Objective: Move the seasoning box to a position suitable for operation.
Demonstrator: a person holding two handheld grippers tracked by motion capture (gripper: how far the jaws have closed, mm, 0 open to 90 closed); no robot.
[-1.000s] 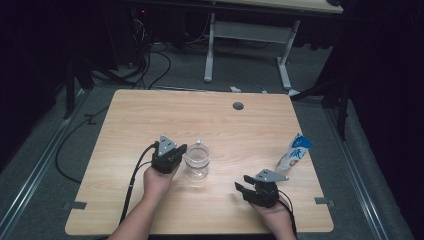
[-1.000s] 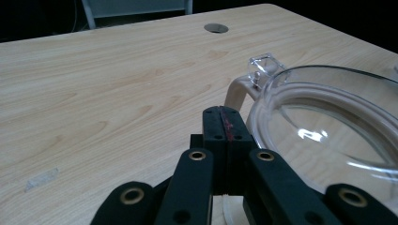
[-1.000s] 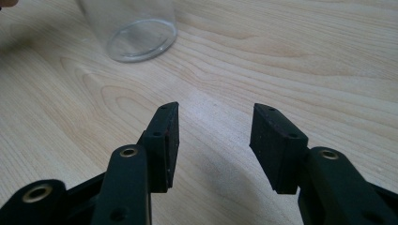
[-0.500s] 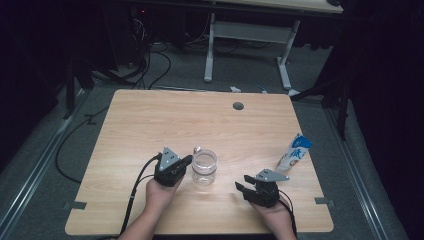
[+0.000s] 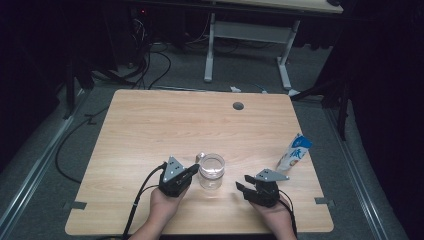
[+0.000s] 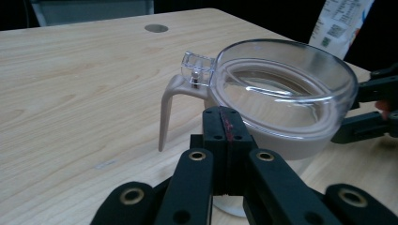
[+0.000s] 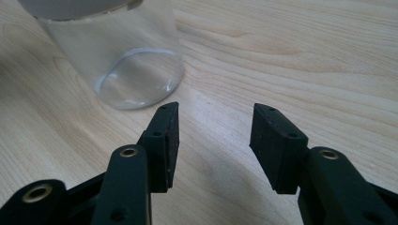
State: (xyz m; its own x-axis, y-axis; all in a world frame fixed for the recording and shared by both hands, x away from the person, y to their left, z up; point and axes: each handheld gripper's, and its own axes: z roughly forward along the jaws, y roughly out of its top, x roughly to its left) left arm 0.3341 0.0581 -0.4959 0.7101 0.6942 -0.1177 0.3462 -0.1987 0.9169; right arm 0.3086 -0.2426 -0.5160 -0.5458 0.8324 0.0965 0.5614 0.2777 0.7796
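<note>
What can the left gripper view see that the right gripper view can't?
Left gripper view: the clear plastic jar's beige lid rim, its beige curved handle, the white and blue carton and the shut left hand-held gripper. Right gripper view: the jar's round bottom and the open right hand-held gripper. Both: the jar and the light wooden table.

A blue-and-white carton [image 5: 295, 152] stands near the wooden table's [image 5: 150, 130] right edge, beyond a round hole [image 5: 238, 106].

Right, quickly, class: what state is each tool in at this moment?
Left tool: shut, jaws pressed together, holding nothing, just beside the clear lidded jar.
Right tool: open, empty.
</note>
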